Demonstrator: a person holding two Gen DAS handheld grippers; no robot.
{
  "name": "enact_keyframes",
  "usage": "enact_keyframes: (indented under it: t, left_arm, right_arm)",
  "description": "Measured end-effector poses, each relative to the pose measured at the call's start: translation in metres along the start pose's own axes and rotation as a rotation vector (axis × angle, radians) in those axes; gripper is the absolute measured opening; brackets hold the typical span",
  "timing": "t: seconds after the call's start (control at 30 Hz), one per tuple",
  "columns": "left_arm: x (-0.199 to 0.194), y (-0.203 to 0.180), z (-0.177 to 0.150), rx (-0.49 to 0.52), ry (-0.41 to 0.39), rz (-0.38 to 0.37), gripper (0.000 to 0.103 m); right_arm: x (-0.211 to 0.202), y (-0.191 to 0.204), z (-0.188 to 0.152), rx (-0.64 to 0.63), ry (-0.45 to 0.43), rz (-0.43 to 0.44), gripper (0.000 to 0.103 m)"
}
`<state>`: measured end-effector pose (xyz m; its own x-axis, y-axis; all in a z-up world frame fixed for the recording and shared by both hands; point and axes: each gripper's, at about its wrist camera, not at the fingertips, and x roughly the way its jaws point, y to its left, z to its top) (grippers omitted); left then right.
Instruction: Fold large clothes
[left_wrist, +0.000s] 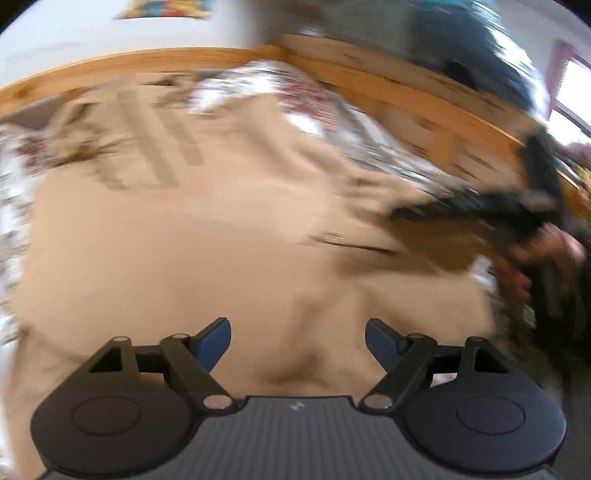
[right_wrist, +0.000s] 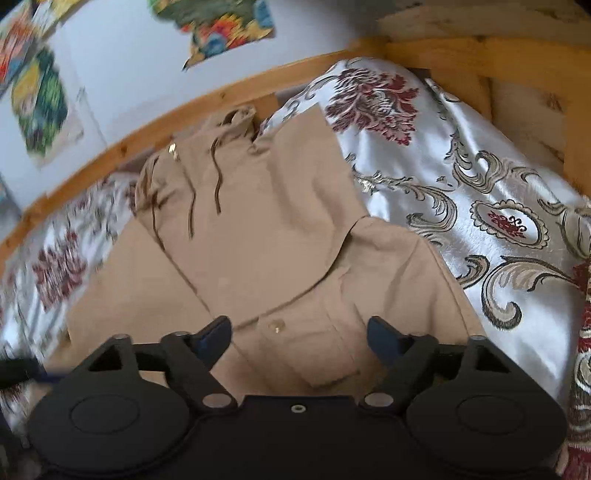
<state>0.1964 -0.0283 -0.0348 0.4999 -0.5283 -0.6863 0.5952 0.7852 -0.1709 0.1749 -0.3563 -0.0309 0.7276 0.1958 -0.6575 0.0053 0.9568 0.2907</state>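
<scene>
No words, numbers or brand names can be read in either view. A small pale mark (left_wrist: 297, 405) is seen on the grey gripper body at the bottom of the left wrist view, but it is too blurred to be read.

bedroom | pine bed frame (right_wrist: 122, 146) | floral bedspread (right_wrist: 461, 177) | wall pictures (right_wrist: 225, 33)

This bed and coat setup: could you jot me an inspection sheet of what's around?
Surface: white floral bedspread on a wooden bed frame.
Job's things: tan hooded coat lying partly folded, drawstrings showing.
Clutter: nothing seen.
Grippers: left gripper open over the coat, holding nothing; right gripper open, holding nothing.
Cables: nothing seen.
Surroundings: colourful pictures on a pale wall; left view is blurred.
</scene>
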Motion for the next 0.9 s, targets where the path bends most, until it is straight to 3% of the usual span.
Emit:
enact_keyframes:
  t: [0.2, 0.3, 0.37, 0.47, 0.53, 0.67, 0.7, 0.73, 0.8, 0.9]
  left_arm:
    - [0.000, 0.072, 0.012, -0.105, -0.067, 0.441, 0.084]
    - [0.012, 0.111, 0.026, -0.166, -0.093, 0.545, 0.084]
    - [0.026, 0.137, 0.035, -0.205, -0.076, 0.562, 0.081]
    - [0.046, 0.165, 0.043, -0.239, -0.020, 0.568, 0.070]
    - [0.055, 0.178, 0.039, -0.276, 0.014, 0.544, 0.053]
    - [0.056, 0.185, 0.028, -0.371, -0.030, 0.481, 0.022]
    - [0.053, 0.185, 0.027, -0.376, -0.041, 0.478, 0.012]
    - [0.051, 0.183, 0.027, -0.368, -0.049, 0.489, 0.005]
    - [0.042, 0.180, 0.026, -0.358, -0.084, 0.508, 0.003]
    - [0.016, 0.190, 0.024, -0.456, -0.181, 0.475, 0.002]
  right_arm:
    - [-0.012, 0.033, -0.018, -0.156, 0.027, -0.038, 0.077]
    - [-0.010, 0.042, -0.030, -0.202, 0.068, -0.070, 0.077]
    - [-0.004, 0.044, -0.038, -0.214, 0.108, -0.091, 0.077]
    - [0.011, 0.044, -0.045, -0.206, 0.157, -0.130, 0.066]
    - [0.020, 0.046, -0.045, -0.198, 0.162, -0.154, 0.056]
    - [0.027, 0.057, -0.049, -0.236, 0.178, -0.142, 0.048]
    - [0.027, 0.060, -0.051, -0.244, 0.189, -0.132, 0.038]
    - [0.028, 0.065, -0.054, -0.261, 0.200, -0.120, 0.021]
    - [0.028, 0.074, -0.057, -0.304, 0.207, -0.088, 0.004]
    - [0.019, 0.097, -0.050, -0.478, 0.121, -0.088, 0.001]
